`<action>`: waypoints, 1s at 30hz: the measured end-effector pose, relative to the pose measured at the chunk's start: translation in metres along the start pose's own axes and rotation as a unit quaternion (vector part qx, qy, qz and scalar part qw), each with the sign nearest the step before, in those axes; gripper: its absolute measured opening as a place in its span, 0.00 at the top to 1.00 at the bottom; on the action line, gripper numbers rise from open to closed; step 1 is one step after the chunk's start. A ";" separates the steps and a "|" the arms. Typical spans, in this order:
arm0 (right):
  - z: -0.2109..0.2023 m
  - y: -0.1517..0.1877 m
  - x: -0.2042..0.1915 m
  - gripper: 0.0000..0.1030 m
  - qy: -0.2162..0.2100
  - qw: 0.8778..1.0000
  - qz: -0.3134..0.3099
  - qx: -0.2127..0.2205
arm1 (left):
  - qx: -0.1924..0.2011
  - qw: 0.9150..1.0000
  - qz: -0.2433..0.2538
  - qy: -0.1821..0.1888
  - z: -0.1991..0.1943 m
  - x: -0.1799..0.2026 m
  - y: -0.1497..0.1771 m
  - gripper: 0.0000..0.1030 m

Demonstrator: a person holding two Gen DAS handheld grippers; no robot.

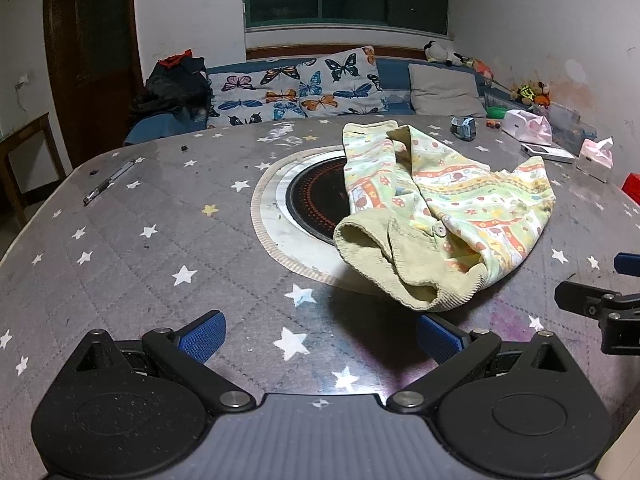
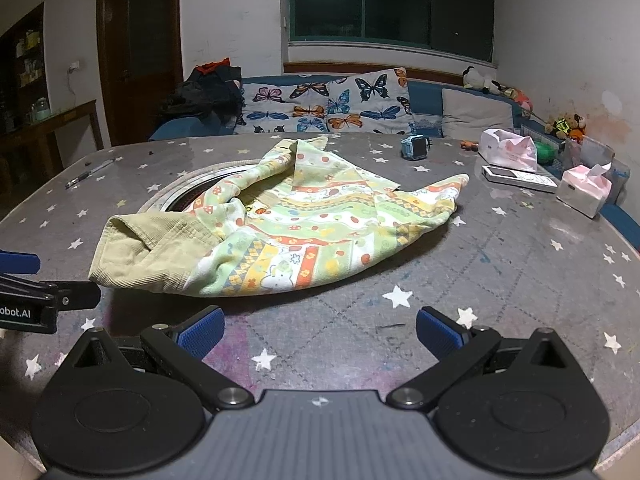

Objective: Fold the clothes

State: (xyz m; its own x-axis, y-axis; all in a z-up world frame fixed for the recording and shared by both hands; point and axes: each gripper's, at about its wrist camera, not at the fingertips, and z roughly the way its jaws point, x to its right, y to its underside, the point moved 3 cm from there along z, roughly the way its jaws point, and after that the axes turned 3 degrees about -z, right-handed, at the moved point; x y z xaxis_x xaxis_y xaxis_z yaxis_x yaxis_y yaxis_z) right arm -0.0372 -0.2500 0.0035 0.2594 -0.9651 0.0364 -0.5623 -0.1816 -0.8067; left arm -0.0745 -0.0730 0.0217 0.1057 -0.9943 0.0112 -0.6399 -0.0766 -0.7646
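At the centre of the desk (image 2: 500,264), partly over a round inset plate (image 1: 308,204), we find the task's thing: a small patterned garment (image 2: 304,232) with plain yellow-green ribbed cuffs. We see it lying loosely bunched rather than squared, with one ribbed cuff (image 1: 384,256) pointing toward six o'clock in the left wrist view and the printed body spreading away toward two o'clock; nothing about it reads as a finished fold, and we judge that it wants flattening before any crease is made. Both tools hang short of the cloth and hold nothing. We note that the left hand-held gripper (image 1: 320,338) has its blue pads spread wide, with the garment's near cuff at about one o'clock from it, and the right hand-held gripper (image 2: 318,330) is likewise spread, with the garment's near hem at twelve o'clock. Such wide jaws suit a pinch on a near edge from either side, which we take to be why the two stand side by side at the near rim. Well apart, at two o'clock in the right view, lie a tissue pack (image 2: 584,194), a phone (image 2: 518,178) and a watch (image 2: 416,147); a pen (image 1: 108,182) lies at ten o'clock.
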 end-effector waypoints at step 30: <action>0.032 -0.023 -0.004 0.00 -0.011 1.000 -0.014 -0.021 | -0.020 1.000 -0.006 0.019 0.021 0.000 -0.024 0.00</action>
State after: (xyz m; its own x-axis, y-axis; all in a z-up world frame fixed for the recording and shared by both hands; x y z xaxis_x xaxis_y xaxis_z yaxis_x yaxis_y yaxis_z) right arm -0.0006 -0.2356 0.0033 0.2915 -0.9555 0.0454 -0.5872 -0.2162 -0.7801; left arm -0.0432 -0.0692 0.0267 0.0849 -0.9954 0.0447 -0.6690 -0.0902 -0.7377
